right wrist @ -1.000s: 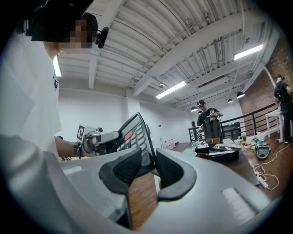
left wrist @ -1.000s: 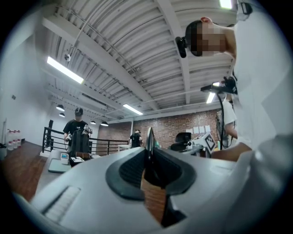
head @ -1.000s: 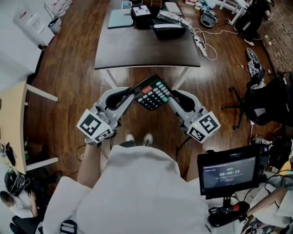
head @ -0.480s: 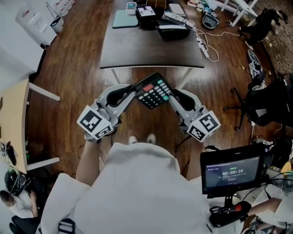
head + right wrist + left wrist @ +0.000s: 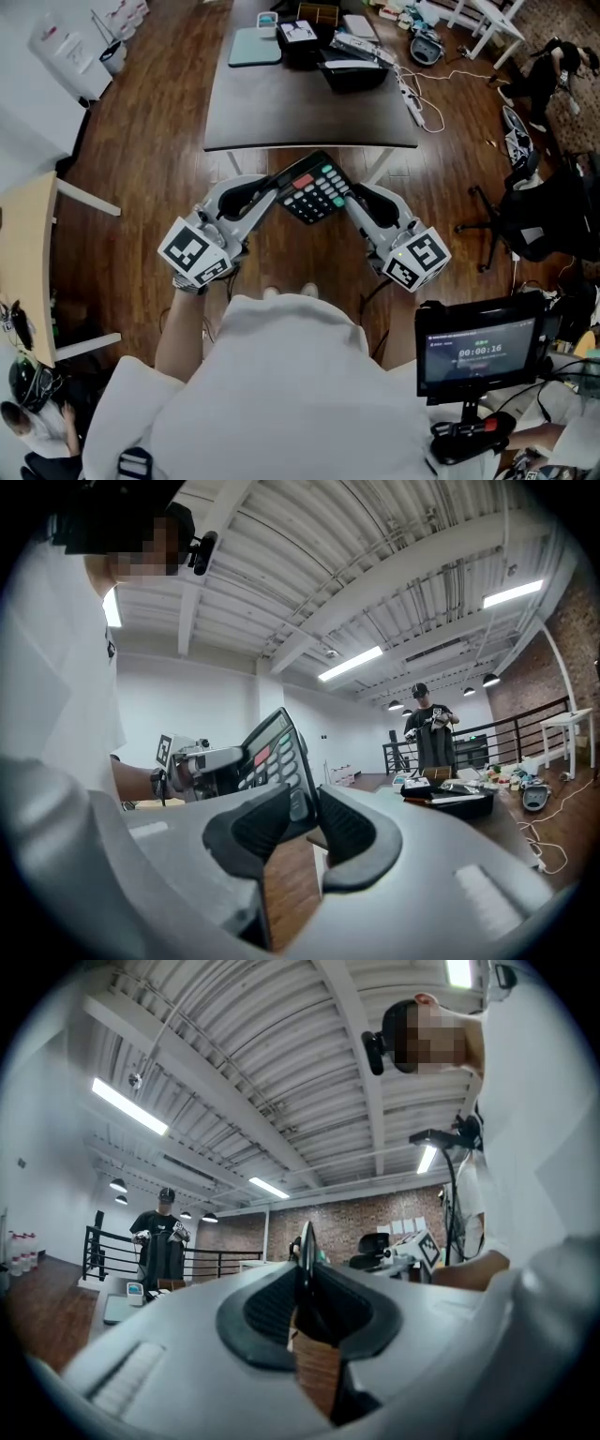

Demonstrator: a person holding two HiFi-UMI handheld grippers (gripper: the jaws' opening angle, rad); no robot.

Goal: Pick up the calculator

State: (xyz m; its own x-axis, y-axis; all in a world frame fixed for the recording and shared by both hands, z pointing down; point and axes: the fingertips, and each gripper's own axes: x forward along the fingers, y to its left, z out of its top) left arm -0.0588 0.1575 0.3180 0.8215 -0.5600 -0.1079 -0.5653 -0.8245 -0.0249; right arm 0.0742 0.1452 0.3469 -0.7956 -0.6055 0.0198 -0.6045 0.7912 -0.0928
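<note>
Calculator [image 5: 314, 194], flat black slab, coloured keys [image 5: 330, 182], between ribbed dark gripper pads [image 5: 255, 829]

this looks like a big open work room, a lab where people try things out. it has a dark brown wooden floor [image 5: 150, 141], a red brick wall [image 5: 347, 1227] and a high white ribbed ceiling [image 5: 234, 1063] with long bright strip lights [image 5: 129, 1106]. a dark flat table [image 5: 309, 112] holds trays and boxes. a black office chair on wheels [image 5: 548, 211] and a small black screen on a stand [image 5: 480, 349] (it shows clock numbers) stand near. white cables [image 5: 411, 94] lie on the floor.
</note>
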